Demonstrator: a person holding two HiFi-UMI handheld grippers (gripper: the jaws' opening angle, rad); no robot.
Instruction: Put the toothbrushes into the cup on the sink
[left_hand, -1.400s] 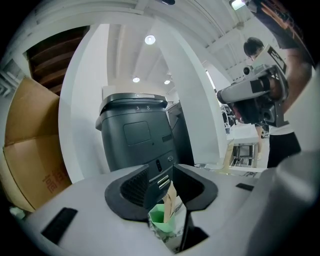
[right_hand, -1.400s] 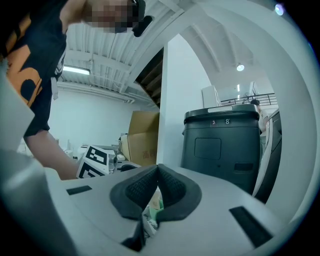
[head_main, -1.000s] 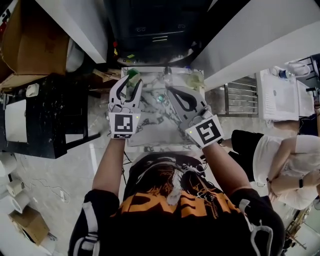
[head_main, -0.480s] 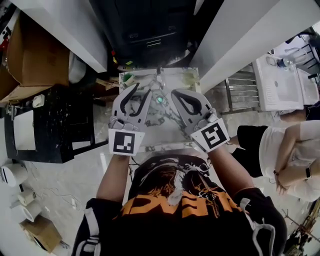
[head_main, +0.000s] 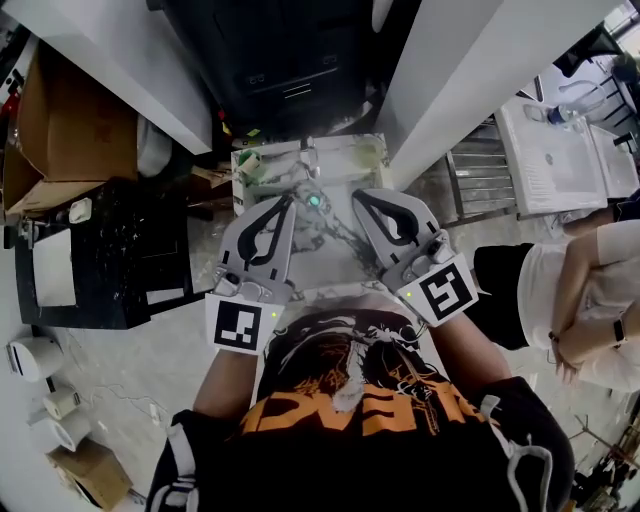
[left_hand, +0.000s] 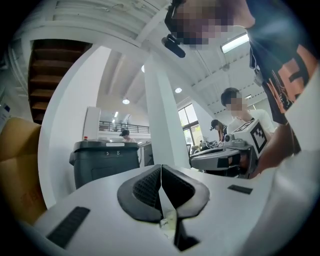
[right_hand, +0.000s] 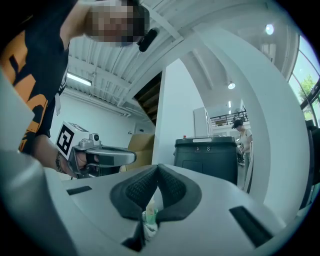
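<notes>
both grippers held above the sink, jaws pressed together

the left gripper hangs over the near left part of the marble sink top. its jaws have just closed, and the pads meet with nothing between them. the right gripper hangs over the near right part, its pads pressed together too; a pale green and white bit shows in the gap behind them, too small to name. the cup stands at the sink top's far left corner, beyond the left gripper and apart from it. toothbrushes in it cannot be made out.
</notes>
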